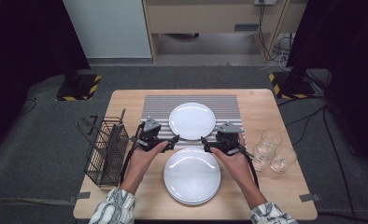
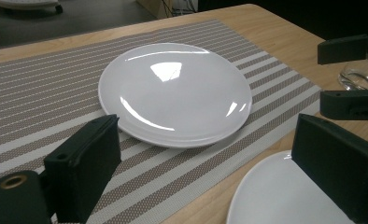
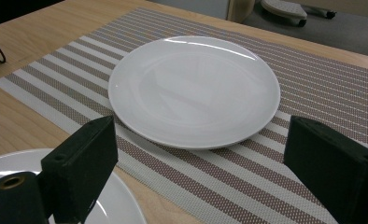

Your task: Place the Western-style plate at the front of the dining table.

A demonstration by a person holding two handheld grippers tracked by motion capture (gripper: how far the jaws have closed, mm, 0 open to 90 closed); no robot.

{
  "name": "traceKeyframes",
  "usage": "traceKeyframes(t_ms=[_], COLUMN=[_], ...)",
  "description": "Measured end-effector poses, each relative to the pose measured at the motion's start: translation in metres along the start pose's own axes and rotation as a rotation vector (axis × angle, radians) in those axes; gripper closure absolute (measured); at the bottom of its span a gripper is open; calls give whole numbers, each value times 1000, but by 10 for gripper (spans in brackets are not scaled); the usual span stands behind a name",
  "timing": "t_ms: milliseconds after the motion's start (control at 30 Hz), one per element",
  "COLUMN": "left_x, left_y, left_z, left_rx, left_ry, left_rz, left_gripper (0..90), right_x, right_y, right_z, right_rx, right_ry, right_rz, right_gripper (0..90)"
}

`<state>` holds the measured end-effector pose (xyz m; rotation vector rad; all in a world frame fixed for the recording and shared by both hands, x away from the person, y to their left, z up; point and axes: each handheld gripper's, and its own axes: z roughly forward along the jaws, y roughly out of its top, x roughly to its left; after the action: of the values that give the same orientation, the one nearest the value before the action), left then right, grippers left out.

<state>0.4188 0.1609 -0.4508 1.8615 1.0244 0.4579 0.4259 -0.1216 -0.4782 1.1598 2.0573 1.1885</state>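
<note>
Even overhead light brightens the wooden table (image 1: 261, 107) while the room's side edges fall into darkness, white glare patches shine on the plate (image 2: 175, 93) on the mat, shadows are soft, and nearby black jaws look slightly blurred.

Striped woven placemat (image 1: 191, 105) lies at the far centre of the light wooden table (image 1: 261, 105); a single round white plate (image 1: 192, 120) rests on its near half. Nearer the person, a stack of white plates (image 1: 192, 175) sits directly on the table. A black wire rack (image 1: 106, 151) stands at the left edge. Four clear drinking glasses (image 1: 272, 150) cluster at the right, beside the stack.
</note>
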Motion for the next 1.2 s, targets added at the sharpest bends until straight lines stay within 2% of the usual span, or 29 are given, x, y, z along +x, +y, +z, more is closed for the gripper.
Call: traceKeyframes(t_ms=[333, 567, 1200], left_x=[-4, -2, -5], left_y=[-1, -4, -7], left_z=[-14, -18, -27], left_rx=[-15, -14, -7], left_ry=[12, 28, 40], left_rz=[17, 1, 13], left_gripper=[80, 79, 75], right_x=[1, -3, -3], right_y=[-8, -14, -18], right_z=[-3, -4, -2], right_rx=[-11, -6, 5], right_ry=[-4, -7, 0], right_rz=[-1, 7, 15], right_gripper=[100, 101, 101])
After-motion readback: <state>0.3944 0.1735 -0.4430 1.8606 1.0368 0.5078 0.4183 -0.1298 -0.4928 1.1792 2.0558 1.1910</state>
